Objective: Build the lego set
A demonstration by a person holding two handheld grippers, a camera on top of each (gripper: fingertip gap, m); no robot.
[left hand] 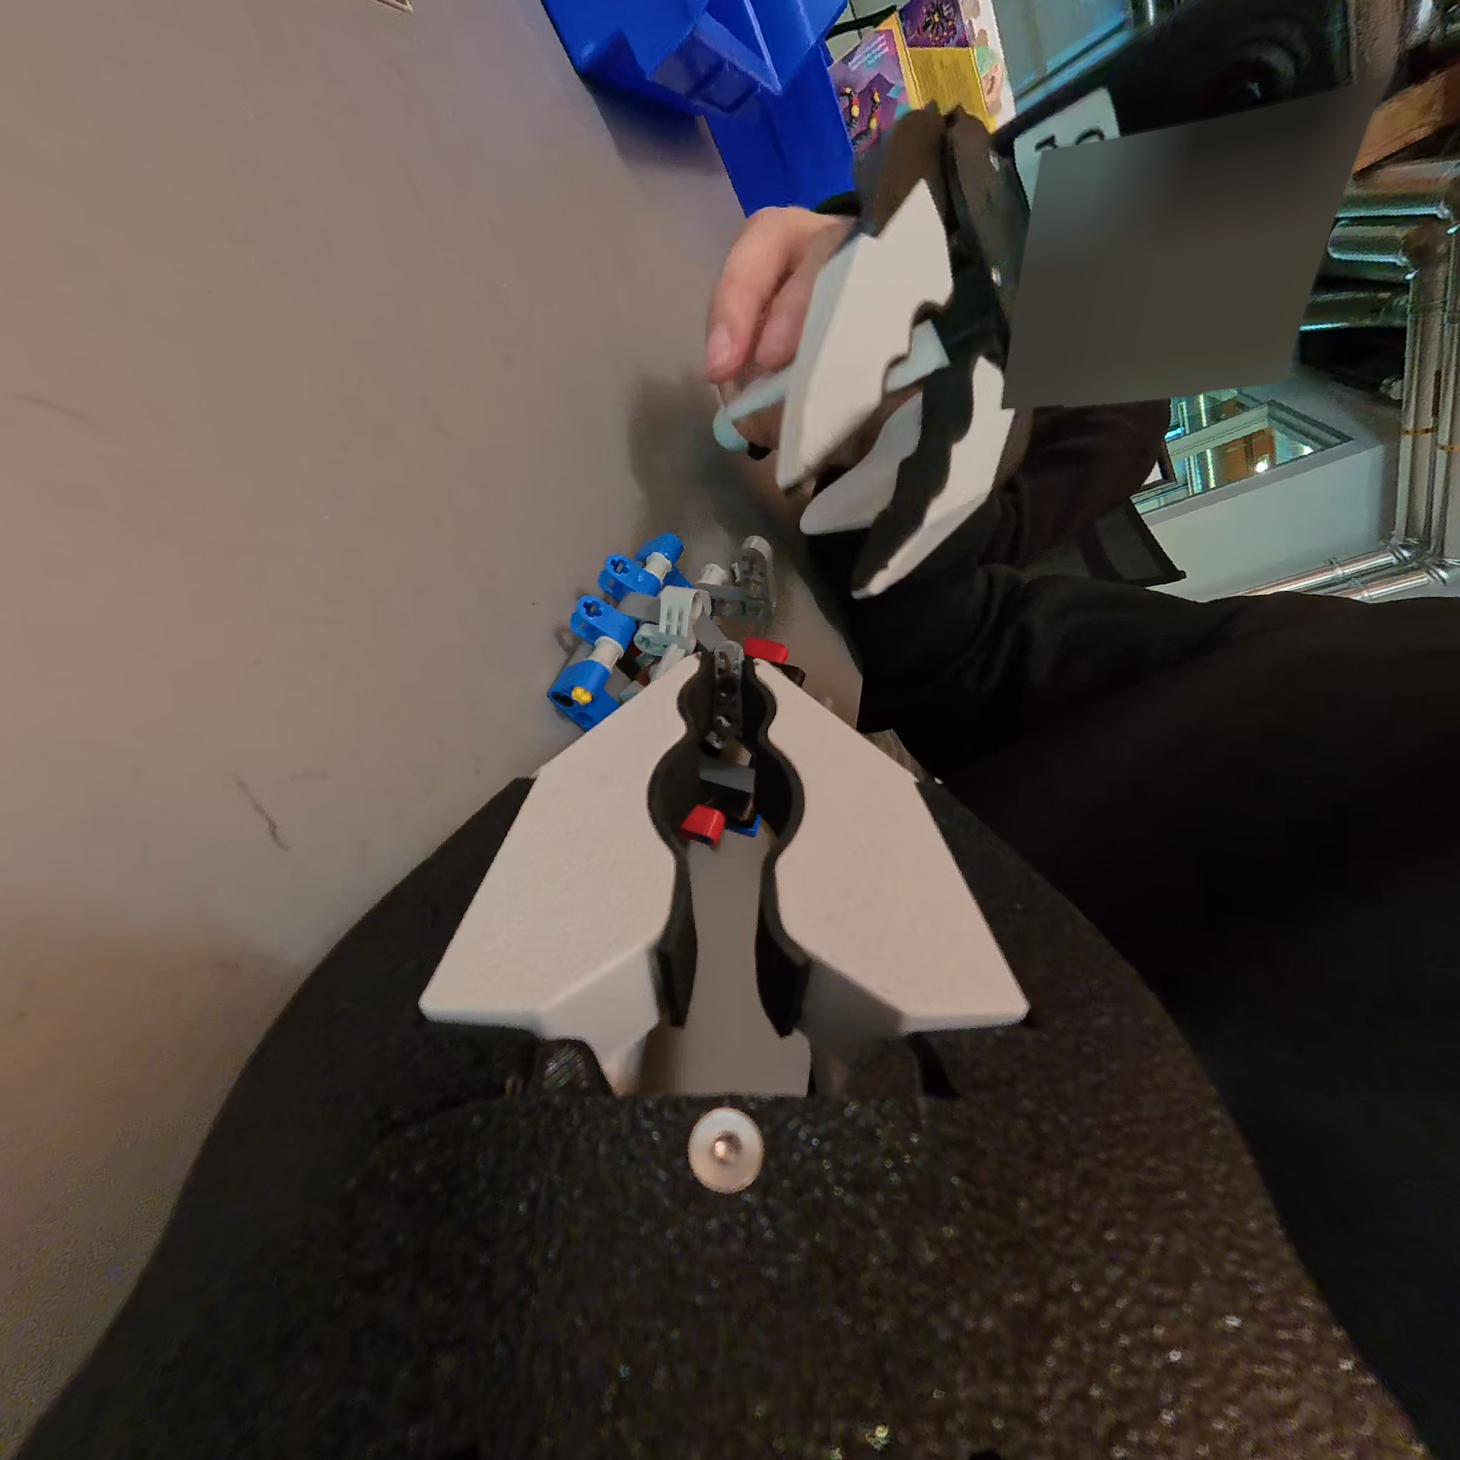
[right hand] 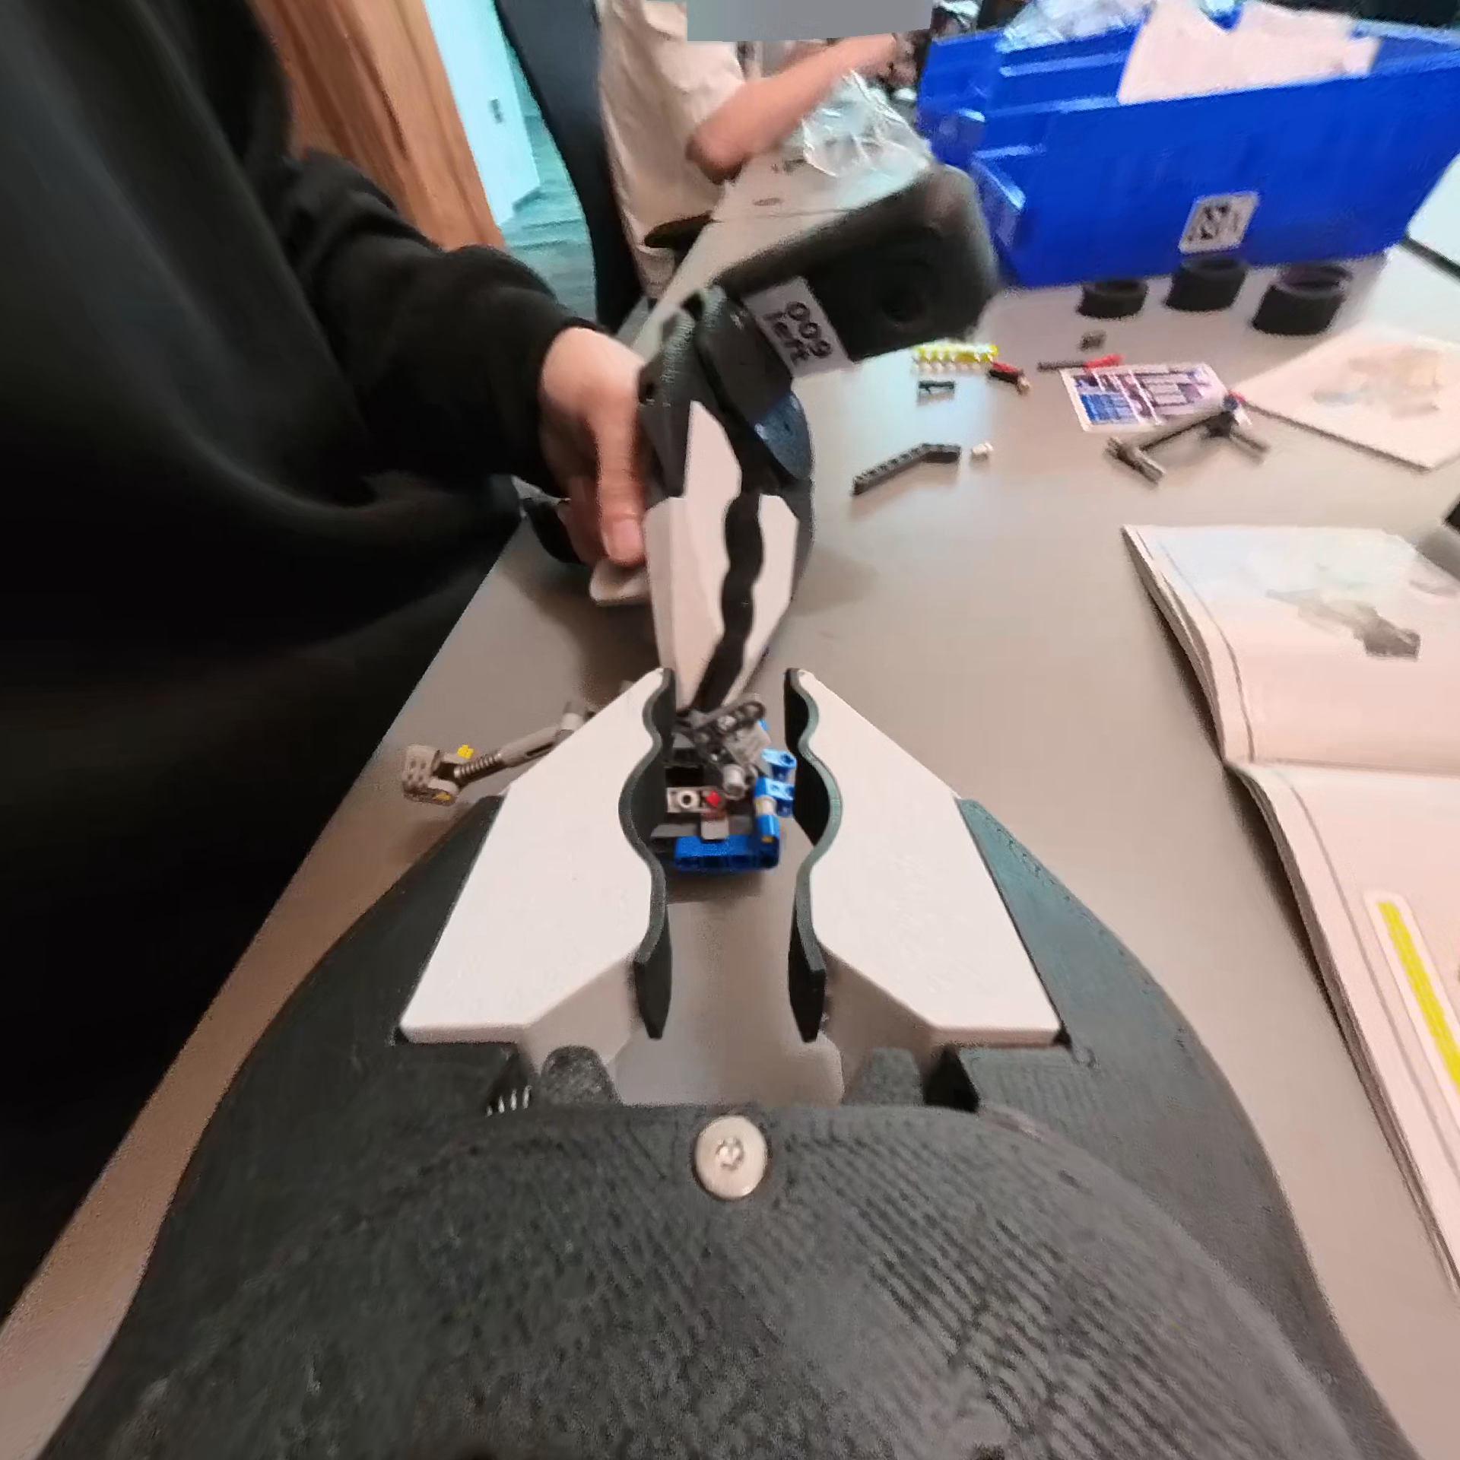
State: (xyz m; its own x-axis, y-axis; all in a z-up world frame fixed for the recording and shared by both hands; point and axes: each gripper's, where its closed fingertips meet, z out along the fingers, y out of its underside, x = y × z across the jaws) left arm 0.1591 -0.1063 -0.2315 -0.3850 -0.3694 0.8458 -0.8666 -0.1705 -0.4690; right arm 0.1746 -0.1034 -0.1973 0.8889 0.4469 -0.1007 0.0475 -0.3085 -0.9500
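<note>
We see the left claw (left hand: 728,671) clenched on a dark grey beam (left hand: 725,695) that sticks up from a small blue, grey and red brick assembly (left hand: 632,624) resting on the grey surface (left hand: 316,474) near its edge. The right claw (right hand: 731,687) is released, its pads standing apart on either side of the same assembly (right hand: 727,798) without touching it. Far right on the surface lie an open booklet (right hand: 1303,671), a blue bin (right hand: 1185,158) and black tyres (right hand: 1209,284); a spring shock part (right hand: 466,766) lies to the left.

Soft indoor light, fisheye-warped edges, motion blur, perhaps daylight from background windows.
</note>
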